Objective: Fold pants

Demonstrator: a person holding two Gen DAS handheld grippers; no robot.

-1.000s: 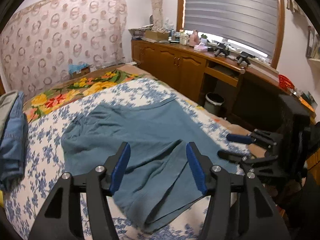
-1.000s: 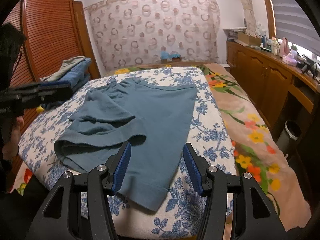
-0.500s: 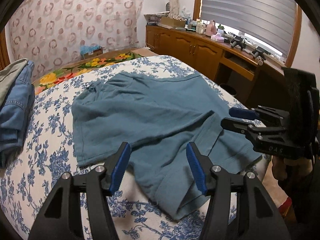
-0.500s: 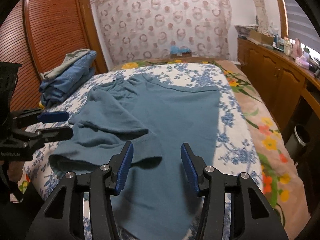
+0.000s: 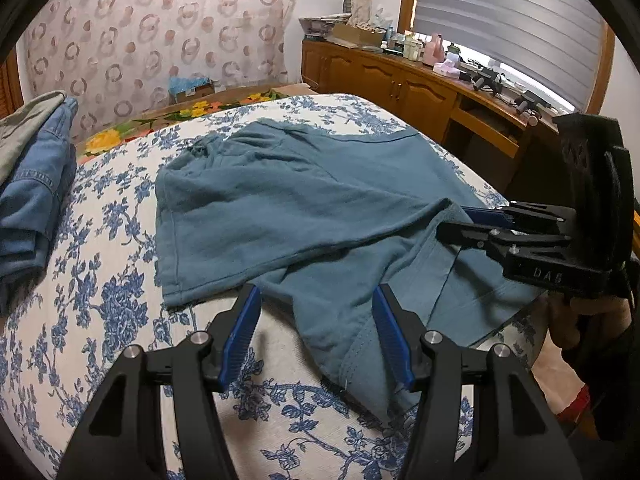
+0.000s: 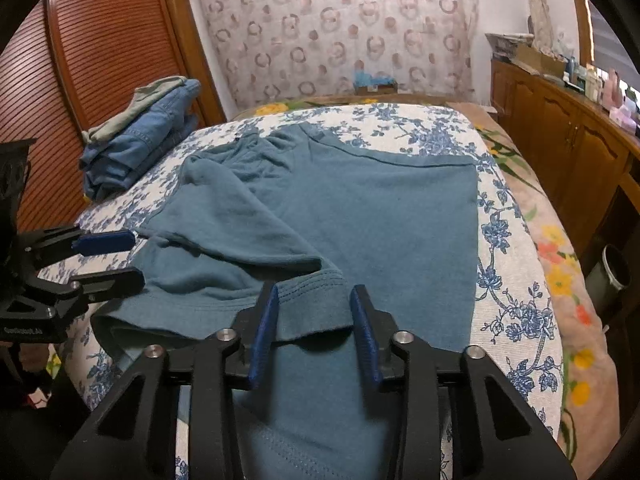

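1. Presently spread apart and gripping nothing: left gripper [image 5: 316,334], fingers straddling the near hem of the teal-blue cotton pants [image 5: 288,208].
2. Likewise parted and empty: right gripper [image 6: 314,334], poised over the stitched hem of the folded-over leg, cloth between the pads but not pinched so far as can be judged.
3. Pants lying flat on the white bedspread with blue flowers [image 5: 100,280], waistband at the far end, one leg flopped crookedly across the other.
4. Best done by closing on both hem layers at once, lifting low, pulling taut before laying over; risk of catching only the top layer.
5. Beyond the pants' far-left corner: stack of folded blue denim garments [image 6: 140,140].
6. Containers: dark round waste bin [image 6: 614,270] on the floor right of the bedspread, contents not visible.
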